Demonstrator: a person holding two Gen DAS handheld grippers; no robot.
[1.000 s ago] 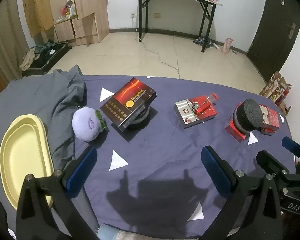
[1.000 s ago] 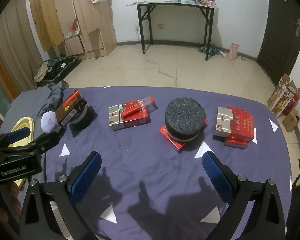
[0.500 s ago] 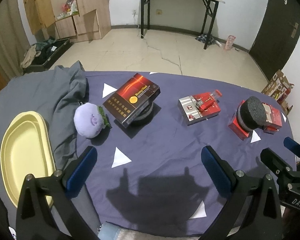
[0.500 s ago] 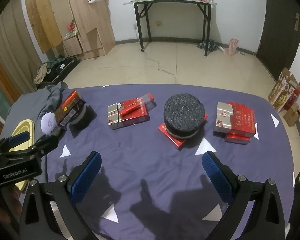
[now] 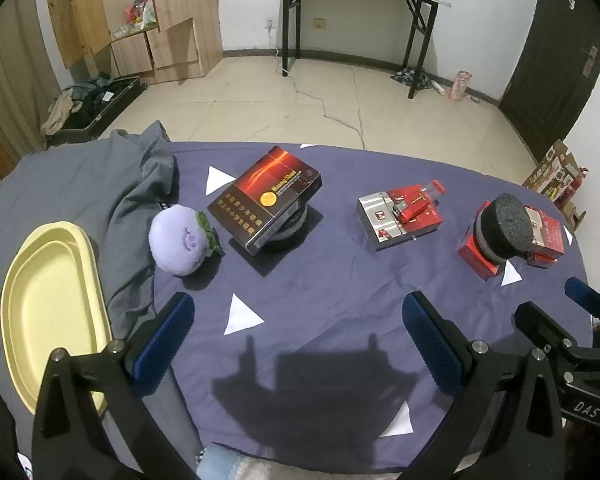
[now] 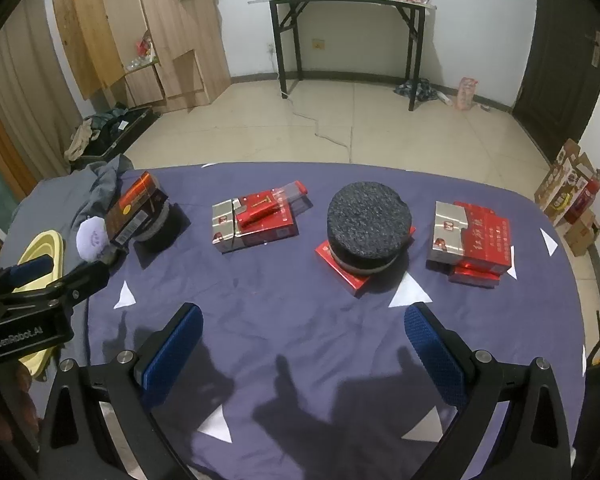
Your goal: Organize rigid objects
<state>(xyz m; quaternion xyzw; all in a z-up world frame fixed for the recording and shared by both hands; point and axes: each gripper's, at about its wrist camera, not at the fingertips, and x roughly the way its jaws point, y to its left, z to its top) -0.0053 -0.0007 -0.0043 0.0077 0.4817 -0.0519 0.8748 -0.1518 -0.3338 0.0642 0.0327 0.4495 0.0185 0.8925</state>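
Lying betw. tray (image 5: 48, 312) & dark box (image 5: 266, 196): purple plush (image 5: 178, 240), grey cloth (image 5: 100, 192).

left gripper (image 5: 298, 330): fingers (image 5: 430, 338) spread wide, empty
dark box (image 5: 265, 196): tilted on black disc
purple plush (image 5: 177, 239): beside it
yellow tray (image 5: 40, 304): far left

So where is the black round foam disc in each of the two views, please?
Left wrist: the disc is at the far right, on a red box, beyond the left gripper's right finger.
Right wrist: the disc is near the middle, slightly right, on the same red box.
Shared landmark: the silver-and-red box with the red lighter, left of the disc in both views.
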